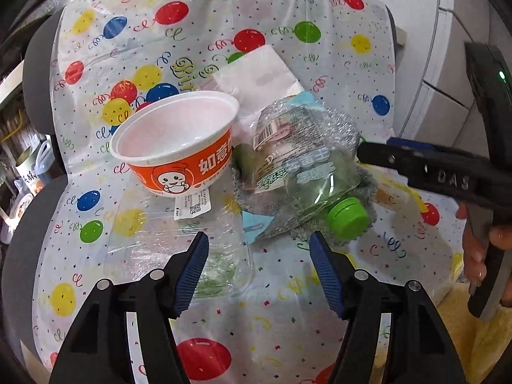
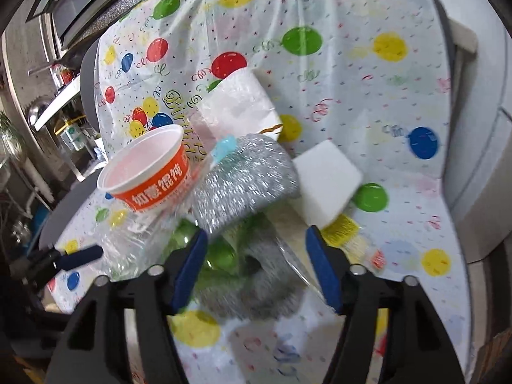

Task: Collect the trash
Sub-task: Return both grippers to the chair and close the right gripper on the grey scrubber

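An orange and white paper bowl (image 1: 179, 147) (image 2: 150, 169) stands tilted on the balloon tablecloth (image 1: 288, 16). Beside it lies a crushed clear bottle (image 1: 300, 166) with a green cap (image 1: 347, 216) on a grey cloth (image 1: 368, 182) (image 2: 262, 284). A flattened clear plastic bottle (image 1: 179, 249) (image 2: 128, 240) lies in front of the bowl. My left gripper (image 1: 259, 246) hangs open just before this pile, its left pad over the clear bottle. My right gripper (image 2: 256, 243) is open above the cloth and the blurred green cap (image 2: 220, 252); nothing is pressed between its pads.
A silver scourer (image 2: 243, 176), a white sponge (image 2: 326, 182) and a white bag (image 2: 236, 102) lie behind the pile. Yellow-labelled packaging (image 2: 342, 230) sits under the sponge. A hand (image 1: 480, 249) holds the right gripper at the right. Kitchen shelves (image 2: 57, 96) stand left.
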